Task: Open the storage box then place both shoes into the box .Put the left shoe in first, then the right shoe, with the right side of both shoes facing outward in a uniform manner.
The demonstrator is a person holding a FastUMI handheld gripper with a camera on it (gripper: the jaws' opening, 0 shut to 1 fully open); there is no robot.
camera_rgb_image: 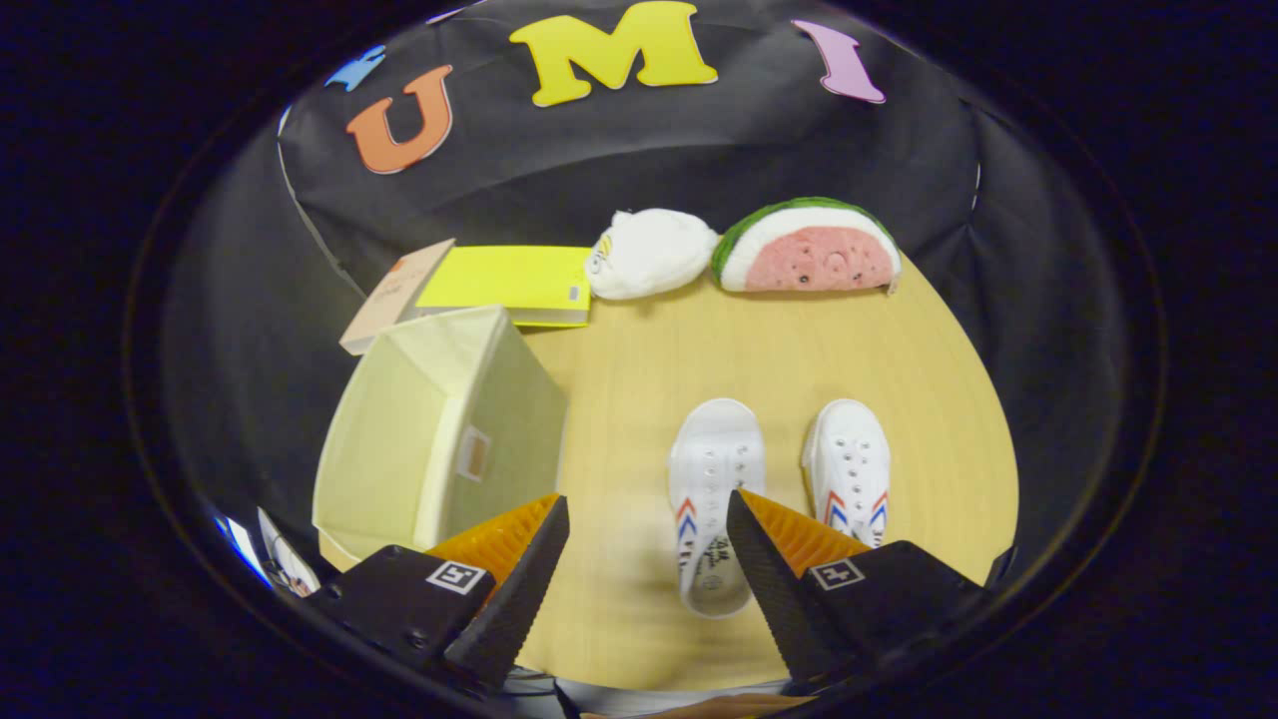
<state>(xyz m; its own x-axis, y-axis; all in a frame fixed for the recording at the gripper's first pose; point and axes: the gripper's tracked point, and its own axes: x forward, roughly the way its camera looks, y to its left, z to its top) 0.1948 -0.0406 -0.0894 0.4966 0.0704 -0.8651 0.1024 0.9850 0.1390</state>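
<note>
A pale cream fabric storage box stands on the wooden table, just beyond my left finger, with its top open and its inside in view. Two white canvas shoes with red and blue stripes lie side by side, toes pointing away from me. The left shoe lies just ahead of my right finger, which covers part of its heel side. The right shoe lies beyond that finger, a little further right. My gripper is open, above the table, with nothing between its fingers.
At the far edge of the table lie a yellow book and a tan card behind the box. A white plush toy and a watermelon-slice plush sit against the booth wall.
</note>
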